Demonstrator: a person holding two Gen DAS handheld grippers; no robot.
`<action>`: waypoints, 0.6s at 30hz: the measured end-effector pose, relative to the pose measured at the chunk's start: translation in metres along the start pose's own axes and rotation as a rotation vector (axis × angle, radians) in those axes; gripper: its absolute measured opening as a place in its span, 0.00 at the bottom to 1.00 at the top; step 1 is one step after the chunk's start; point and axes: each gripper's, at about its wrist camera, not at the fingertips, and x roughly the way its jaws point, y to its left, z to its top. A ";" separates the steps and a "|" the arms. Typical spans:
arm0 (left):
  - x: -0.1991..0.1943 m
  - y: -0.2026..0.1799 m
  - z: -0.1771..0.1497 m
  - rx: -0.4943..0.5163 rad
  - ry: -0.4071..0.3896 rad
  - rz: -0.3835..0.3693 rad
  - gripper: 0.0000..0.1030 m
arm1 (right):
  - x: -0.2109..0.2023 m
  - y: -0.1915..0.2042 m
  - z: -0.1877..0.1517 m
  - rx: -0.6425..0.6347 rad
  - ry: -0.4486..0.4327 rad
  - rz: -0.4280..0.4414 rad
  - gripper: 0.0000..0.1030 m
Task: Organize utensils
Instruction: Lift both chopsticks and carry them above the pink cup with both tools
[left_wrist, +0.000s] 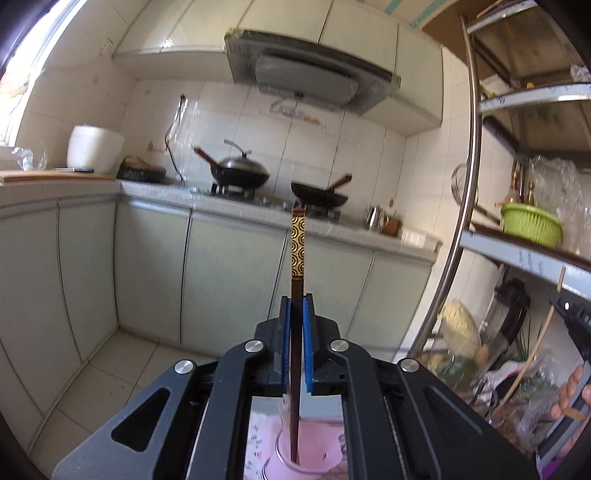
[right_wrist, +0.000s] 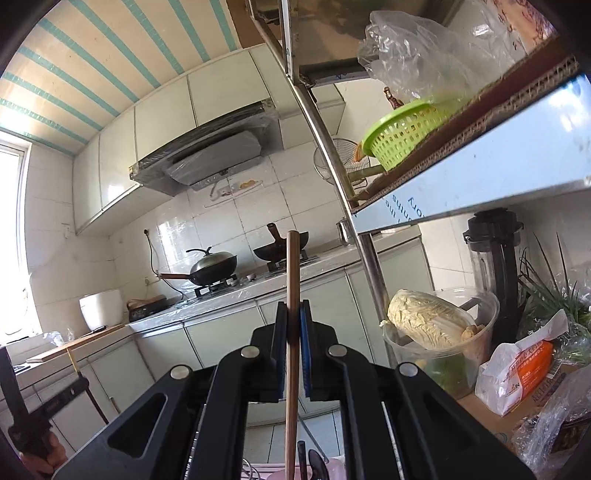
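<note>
My left gripper (left_wrist: 297, 299) is shut on a dark brown chopstick (left_wrist: 298, 240) with a gold patterned top, held upright. Its lower end reaches into a clear pink-tinted cup (left_wrist: 321, 461) below the gripper. My right gripper (right_wrist: 294, 306) is shut on a plain light wooden chopstick (right_wrist: 293, 266), also upright, its lower end near a pink rim (right_wrist: 334, 461) at the frame's bottom. Dark utensil handles (right_wrist: 314, 463) stick up there. The other gripper and its hand (left_wrist: 570, 395) show at the left wrist view's right edge.
Ahead runs a kitchen counter (left_wrist: 236, 206) with two woks (left_wrist: 240, 171) on a stove under a range hood (left_wrist: 310, 77). A metal shelf rack (right_wrist: 461, 184) on the right holds a green basket (right_wrist: 402, 133), a cabbage in a clear bowl (right_wrist: 436, 325), a blender (right_wrist: 498, 266) and bags.
</note>
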 end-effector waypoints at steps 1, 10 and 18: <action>0.001 0.001 -0.005 -0.003 0.013 -0.001 0.05 | 0.001 -0.001 -0.003 0.003 0.004 -0.004 0.06; 0.010 0.018 -0.039 -0.085 0.121 -0.015 0.05 | 0.007 0.001 -0.034 -0.034 0.065 -0.034 0.06; 0.011 0.024 -0.049 -0.094 0.148 -0.018 0.05 | 0.009 -0.004 -0.058 -0.042 0.127 -0.042 0.06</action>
